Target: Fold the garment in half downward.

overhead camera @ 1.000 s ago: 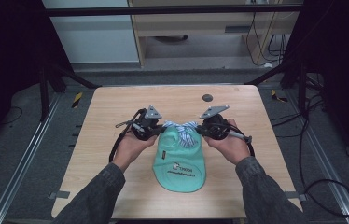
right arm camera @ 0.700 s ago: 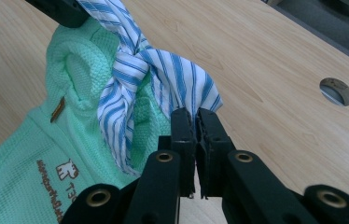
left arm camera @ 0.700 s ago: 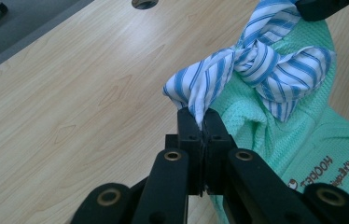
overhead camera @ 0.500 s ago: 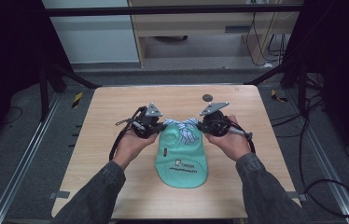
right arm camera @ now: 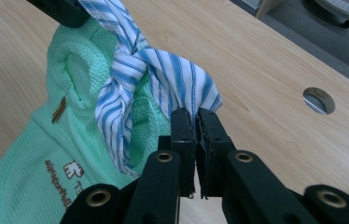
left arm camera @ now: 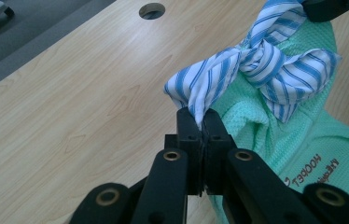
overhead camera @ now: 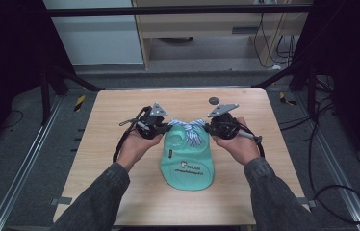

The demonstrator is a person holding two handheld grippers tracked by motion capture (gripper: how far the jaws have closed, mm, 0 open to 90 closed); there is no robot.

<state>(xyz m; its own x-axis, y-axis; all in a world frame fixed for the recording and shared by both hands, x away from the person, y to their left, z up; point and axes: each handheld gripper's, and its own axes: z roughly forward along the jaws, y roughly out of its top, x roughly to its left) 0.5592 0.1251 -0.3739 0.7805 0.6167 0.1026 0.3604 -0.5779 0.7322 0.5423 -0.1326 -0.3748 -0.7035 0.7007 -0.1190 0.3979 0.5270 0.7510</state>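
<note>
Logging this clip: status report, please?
Left gripper shut on striped tie; right gripper shut on its other end. Knot over the green bib. Nothing in the way.

The bib point(overhead camera: 187, 159) lies on the middle of the table point(overhead camera: 106, 144), its tied strips point(overhead camera: 187, 127) at the far end. The left gripper point(overhead camera: 164, 129) is left of the knot, the right gripper point(overhead camera: 209, 128) right of it. A cable hole point(overhead camera: 213, 100) lies behind them.

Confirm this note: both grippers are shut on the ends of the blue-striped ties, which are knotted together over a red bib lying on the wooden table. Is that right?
Not quite: the bib is mint green, not red, as the high view shows. The rest holds: the left gripper and right gripper are each shut on an end of the knotted blue-striped ties, over the bib on the wooden table.
</note>
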